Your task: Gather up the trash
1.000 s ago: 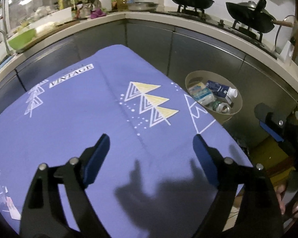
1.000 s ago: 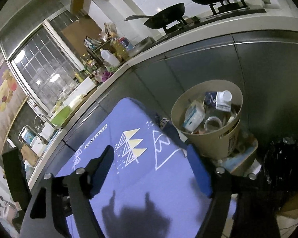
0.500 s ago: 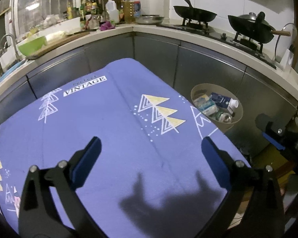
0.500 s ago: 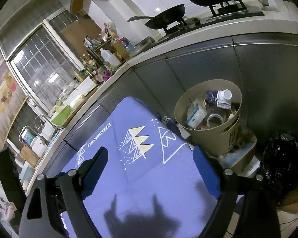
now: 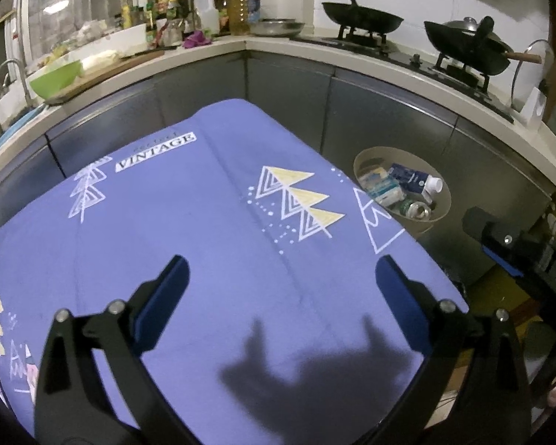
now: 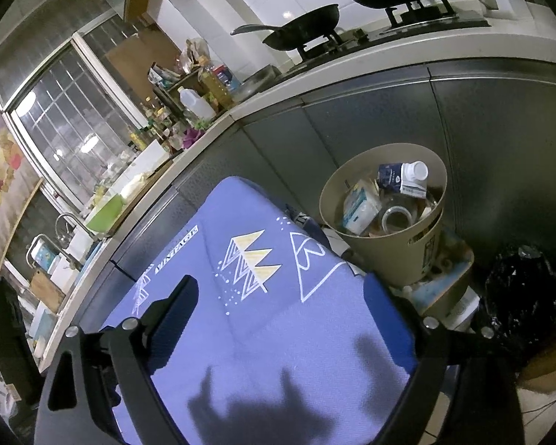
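Note:
A tan round waste bin [image 5: 441, 207] [image 6: 404, 259] stands on the floor past the table's far right corner. It holds a blue carton with a white cap [image 6: 404, 178], a pale packet [image 6: 359, 207] and a clear bottle [image 6: 396, 218]. My left gripper [image 5: 281, 278] is open and empty above the blue tablecloth [image 5: 189, 222]. My right gripper [image 6: 278, 300] is open and empty above the cloth's right end [image 6: 263, 330]. The right gripper also shows at the right edge of the left wrist view [image 5: 507, 248].
A grey kitchen counter [image 5: 352, 85] wraps around behind the table, with woks on a stove [image 5: 463, 48], bottles [image 5: 207, 15], a green bowl [image 5: 55, 78] and a sink tap [image 6: 66, 222]. A black bag [image 6: 522, 289] lies on the floor right of the bin.
Both grippers have pulled back and risen a little, so more of the cloth and counter shows. Both stay open and empty.

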The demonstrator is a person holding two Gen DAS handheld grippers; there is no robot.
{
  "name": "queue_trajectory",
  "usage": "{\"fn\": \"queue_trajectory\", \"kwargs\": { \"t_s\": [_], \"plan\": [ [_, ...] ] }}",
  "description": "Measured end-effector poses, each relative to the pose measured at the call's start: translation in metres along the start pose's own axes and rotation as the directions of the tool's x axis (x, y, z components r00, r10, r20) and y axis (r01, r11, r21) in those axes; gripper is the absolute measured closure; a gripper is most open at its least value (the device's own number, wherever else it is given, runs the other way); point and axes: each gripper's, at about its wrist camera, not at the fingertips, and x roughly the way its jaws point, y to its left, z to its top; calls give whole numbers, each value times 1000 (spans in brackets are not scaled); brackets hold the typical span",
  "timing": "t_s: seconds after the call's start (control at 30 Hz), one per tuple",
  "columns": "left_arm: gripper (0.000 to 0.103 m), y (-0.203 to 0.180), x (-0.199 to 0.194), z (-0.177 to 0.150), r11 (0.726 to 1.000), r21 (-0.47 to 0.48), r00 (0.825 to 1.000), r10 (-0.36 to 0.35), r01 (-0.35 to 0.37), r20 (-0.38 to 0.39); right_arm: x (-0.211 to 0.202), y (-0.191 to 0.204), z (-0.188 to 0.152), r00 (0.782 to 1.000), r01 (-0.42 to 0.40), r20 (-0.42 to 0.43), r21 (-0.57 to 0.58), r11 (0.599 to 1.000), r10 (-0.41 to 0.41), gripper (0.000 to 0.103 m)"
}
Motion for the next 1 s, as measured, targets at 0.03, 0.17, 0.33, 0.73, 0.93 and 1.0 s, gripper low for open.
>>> {"fn": "queue_trajectory", "kwargs": {
  "t_s": [0.03, 0.17, 0.33, 0.73, 0.93, 1.0],
  "plan": [
    [6, 1, 1, 0, 1000, -6, 1000, 1, -1, -7, 0, 1, 0, 1000, 1, -1, -2, 1000, -1, 16],
    [6, 8, 4, -2, 999, -36, 999, 30, -31, -28, 3, 2, -1, 1000, 6, -9, -4, 1000, -6, 15],
    [6, 15, 4, -6, 996, -49, 996, 79, -81, -47, 5, 6, -2, 1000, 3, -17, -10, 1000, -3, 15],
    [6, 35, 1, -13, 983, -78, 985, 164, -168, -57, 16, 22, -10, 998, -24, -65, -36, 999, 21, 14],
    [6, 41, -1, -13, 972, -74, 974, 222, -225, -40, 18, 28, -12, 997, -34, -69, -49, 998, 31, 14],
    [6, 41, -1, -13, 972, -66, 974, 222, -224, -40, 19, 28, -13, 997, -35, -74, -50, 998, 32, 14]
  ]
}}
